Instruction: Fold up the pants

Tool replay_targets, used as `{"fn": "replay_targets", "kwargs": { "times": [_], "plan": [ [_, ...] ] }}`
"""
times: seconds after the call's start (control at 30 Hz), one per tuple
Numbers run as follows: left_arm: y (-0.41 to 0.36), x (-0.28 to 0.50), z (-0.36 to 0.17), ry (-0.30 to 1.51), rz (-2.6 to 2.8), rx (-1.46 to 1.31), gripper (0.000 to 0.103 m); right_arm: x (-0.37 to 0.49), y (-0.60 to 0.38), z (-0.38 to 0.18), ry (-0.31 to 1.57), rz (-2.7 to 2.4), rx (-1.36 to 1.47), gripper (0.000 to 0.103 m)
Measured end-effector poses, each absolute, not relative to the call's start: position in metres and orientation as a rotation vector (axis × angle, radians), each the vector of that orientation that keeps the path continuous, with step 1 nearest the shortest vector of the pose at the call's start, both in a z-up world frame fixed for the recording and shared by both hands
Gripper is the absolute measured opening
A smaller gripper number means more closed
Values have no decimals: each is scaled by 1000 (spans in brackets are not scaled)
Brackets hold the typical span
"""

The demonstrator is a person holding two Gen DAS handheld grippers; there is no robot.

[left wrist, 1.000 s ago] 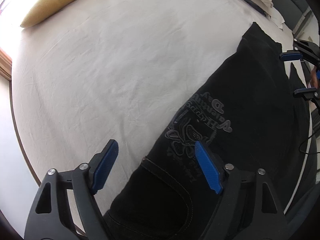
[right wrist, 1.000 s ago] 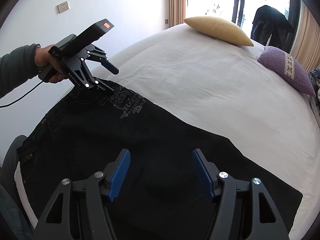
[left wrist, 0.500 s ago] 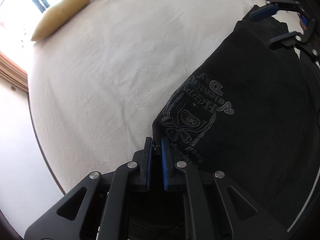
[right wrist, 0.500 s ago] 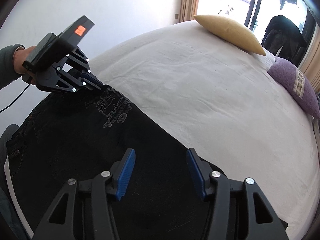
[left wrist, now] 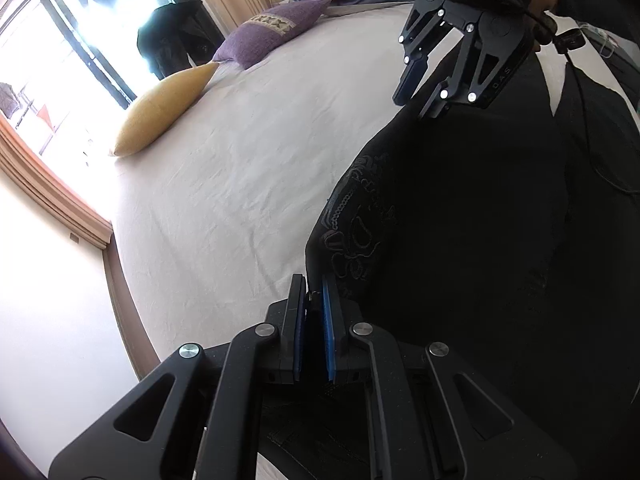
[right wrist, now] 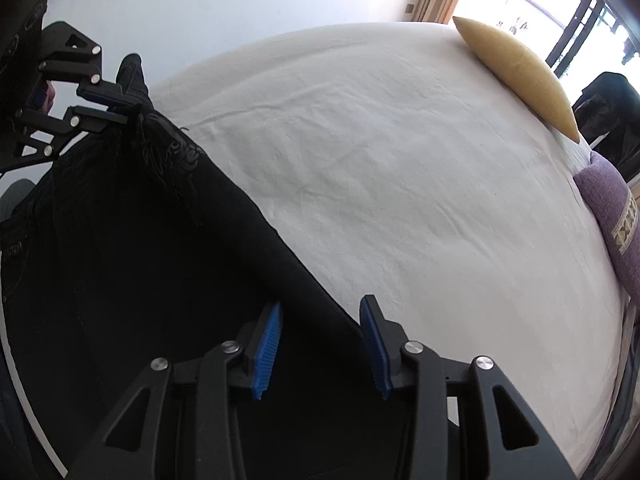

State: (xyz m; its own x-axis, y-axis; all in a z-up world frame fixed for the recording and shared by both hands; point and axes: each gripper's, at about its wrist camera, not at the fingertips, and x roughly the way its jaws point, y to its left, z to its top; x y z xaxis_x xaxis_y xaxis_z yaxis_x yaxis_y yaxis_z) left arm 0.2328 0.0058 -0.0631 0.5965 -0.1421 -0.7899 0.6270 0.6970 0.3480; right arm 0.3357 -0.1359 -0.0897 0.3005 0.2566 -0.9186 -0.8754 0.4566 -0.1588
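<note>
Black pants (left wrist: 460, 240) with a grey embroidered print lie on a white bed sheet (left wrist: 248, 184). My left gripper (left wrist: 314, 292) is shut on the pants' edge near the print and lifts it off the bed; it also shows in the right wrist view (right wrist: 120, 108), with fabric hanging from it. My right gripper (right wrist: 320, 320) is open, its blue pads on either side of the pants' (right wrist: 140, 260) far edge. In the left wrist view the right gripper (left wrist: 420, 92) hovers open over the far end of the pants.
A yellow pillow (left wrist: 160, 112) and a purple pillow (left wrist: 272, 32) lie at the head of the bed, next to a bright window (left wrist: 60, 40). The yellow pillow (right wrist: 520, 72) and purple pillow (right wrist: 616, 232) show at right in the right wrist view. A white wall (right wrist: 240, 0) stands behind.
My left gripper closed on the pants' edge and raised it. My right gripper moved to the pants' edge and narrowed a little, still open.
</note>
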Motion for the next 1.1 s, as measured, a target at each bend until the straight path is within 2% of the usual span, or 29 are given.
{"fn": "replay_targets", "kwargs": {
  "times": [0.17, 0.2, 0.3, 0.67, 0.93, 1.1],
  "plan": [
    [8, 217, -60, 811, -495, 659, 7, 334, -134, -94, 1003, 852, -794, 17],
    [11, 214, -60, 809, -494, 657, 7, 333, -135, -95, 1003, 848, -801, 11],
    [14, 216, -60, 810, -489, 637, 7, 329, -134, -94, 1001, 850, -801, 7],
    [22, 184, -41, 764, -480, 560, 7, 292, -144, -71, 926, 817, -744, 4],
    [34, 126, -29, 756, -501, 497, 7, 218, -149, -54, 846, 814, -739, 4],
    [36, 77, -40, 780, -540, 490, 7, 158, -148, -66, 832, 801, -783, 4]
  ]
}}
